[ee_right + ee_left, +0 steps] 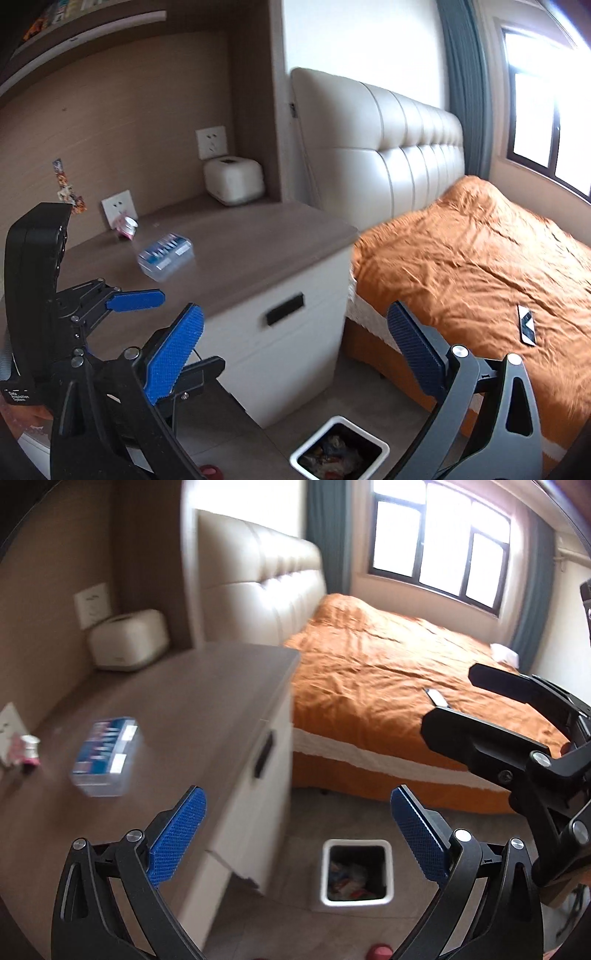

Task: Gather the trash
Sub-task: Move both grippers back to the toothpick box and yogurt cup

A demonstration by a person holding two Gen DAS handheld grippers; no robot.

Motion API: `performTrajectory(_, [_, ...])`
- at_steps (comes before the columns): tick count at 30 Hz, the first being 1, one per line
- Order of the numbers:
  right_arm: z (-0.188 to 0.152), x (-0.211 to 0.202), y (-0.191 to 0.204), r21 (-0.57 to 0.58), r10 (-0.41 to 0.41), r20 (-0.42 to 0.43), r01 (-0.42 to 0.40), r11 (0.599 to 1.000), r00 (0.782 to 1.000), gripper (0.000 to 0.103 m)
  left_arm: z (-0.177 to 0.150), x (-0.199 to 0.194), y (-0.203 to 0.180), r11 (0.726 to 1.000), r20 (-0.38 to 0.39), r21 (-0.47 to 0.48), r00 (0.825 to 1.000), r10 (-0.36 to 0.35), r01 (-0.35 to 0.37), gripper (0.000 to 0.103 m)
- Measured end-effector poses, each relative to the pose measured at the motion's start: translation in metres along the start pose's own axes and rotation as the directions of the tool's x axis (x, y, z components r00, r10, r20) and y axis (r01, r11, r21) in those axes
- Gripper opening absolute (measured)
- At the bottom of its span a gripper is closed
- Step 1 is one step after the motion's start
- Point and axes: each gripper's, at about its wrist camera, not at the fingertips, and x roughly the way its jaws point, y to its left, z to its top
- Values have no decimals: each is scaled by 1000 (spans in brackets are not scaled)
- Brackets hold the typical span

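Both pairs of jaws stand wide apart with nothing between the blue pads. In the left wrist view the left gripper (pixel 299 834) frames the white trash bin (pixel 356 873) at lower centre, standing on the grey floor with crumpled wrappers inside; the right gripper (pixel 454 698) enters from the right edge, over the orange bed (pixel 388 664). The right wrist view has the right gripper (pixel 295 350) low in frame, the same bin (pixel 340 452) at the bottom edge, and the left gripper (pixel 177 328) at lower left. On the nightstand (pixel 240 251) lie a clear plastic box (pixel 166 256) and, nearer the wall, a small pink-and-white item (pixel 125 227). Only this view shows the shelf (pixel 74 29) at upper left; only the left wrist view shows the whole window (pixel 439 535).
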Motion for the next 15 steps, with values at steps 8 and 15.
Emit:
performTrajectory(8, [47,25,76,-51,106,25,-104,993,994,99,11,-66,107,983,56,-95,985,163,-157,98])
performTrajectory(15, [64,78,136,-64,133,-34,-135,989,991,99,0,-78,219,954,22,-123,960,278,-274,98])
